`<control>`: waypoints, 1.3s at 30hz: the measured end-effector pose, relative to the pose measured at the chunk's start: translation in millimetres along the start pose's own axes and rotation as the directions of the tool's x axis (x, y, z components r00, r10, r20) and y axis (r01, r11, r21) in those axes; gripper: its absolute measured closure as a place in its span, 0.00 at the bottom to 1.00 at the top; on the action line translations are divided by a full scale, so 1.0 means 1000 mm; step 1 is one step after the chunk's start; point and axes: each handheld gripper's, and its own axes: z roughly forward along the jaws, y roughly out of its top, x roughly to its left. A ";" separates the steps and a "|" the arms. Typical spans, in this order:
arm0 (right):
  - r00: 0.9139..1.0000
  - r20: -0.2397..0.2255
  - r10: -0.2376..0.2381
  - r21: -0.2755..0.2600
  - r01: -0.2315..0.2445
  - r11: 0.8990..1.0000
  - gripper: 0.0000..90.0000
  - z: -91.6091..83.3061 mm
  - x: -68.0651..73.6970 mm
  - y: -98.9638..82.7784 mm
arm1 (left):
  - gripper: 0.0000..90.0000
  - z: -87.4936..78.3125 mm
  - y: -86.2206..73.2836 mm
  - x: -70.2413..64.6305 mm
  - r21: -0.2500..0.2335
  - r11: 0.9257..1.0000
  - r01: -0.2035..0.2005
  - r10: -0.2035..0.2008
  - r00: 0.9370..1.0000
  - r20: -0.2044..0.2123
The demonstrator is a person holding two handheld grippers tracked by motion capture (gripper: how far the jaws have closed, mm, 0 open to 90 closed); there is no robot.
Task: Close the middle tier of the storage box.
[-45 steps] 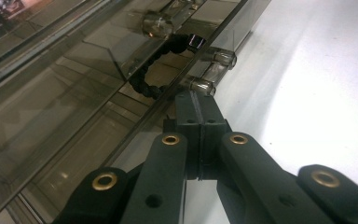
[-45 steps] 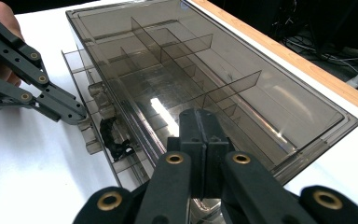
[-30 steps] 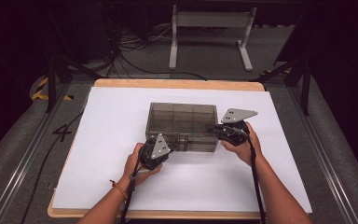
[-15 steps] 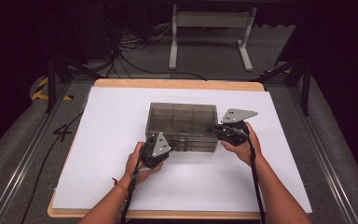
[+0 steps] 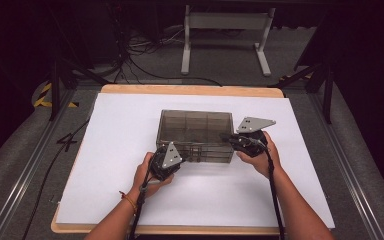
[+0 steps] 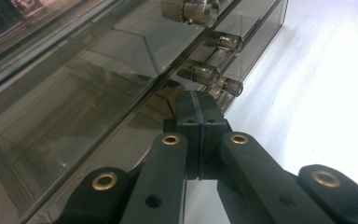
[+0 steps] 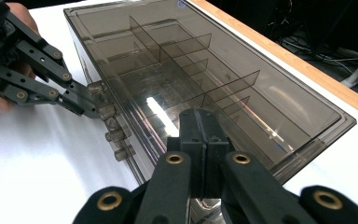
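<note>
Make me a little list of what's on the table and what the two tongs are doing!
Table cover: white sheet
Main thing: smoky see-through drawer box, dividers inside
Knobs: small clear drawer knobs on its front
Left tongs: shut, tips at the box's front by the knobs, holding nothing
Right tongs: shut, tips at the box's right end, over its top edge, holding nothing

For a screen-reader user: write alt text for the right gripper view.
The right gripper, jaws shut, rests its tips on the lid of a smoky transparent drawer box with dividers inside, on a white table. At far left, the left gripper points its closed tips at the small drawer knobs on the box's front.
</note>
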 end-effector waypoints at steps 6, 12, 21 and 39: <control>1.000 0.013 -0.006 0.006 0.006 1.000 1.00 -0.001 0.001 0.000 | 1.00 -0.004 -0.001 0.000 0.008 1.000 -0.011 0.011 1.000 0.006; 1.000 0.025 -0.015 0.020 0.014 1.000 1.00 -0.005 0.002 0.000 | 1.00 -0.009 -0.003 0.002 0.018 1.000 -0.012 0.012 1.000 0.018; 0.999 0.037 -0.027 0.027 0.026 0.999 1.00 -0.006 0.004 0.001 | 1.00 -0.016 -0.005 0.005 0.025 1.000 -0.014 0.014 1.000 0.020; 0.998 0.054 -0.044 0.046 0.042 0.998 1.00 -0.010 0.005 0.000 | 1.00 -0.033 -0.009 0.011 0.008 1.000 -0.007 0.006 1.000 0.015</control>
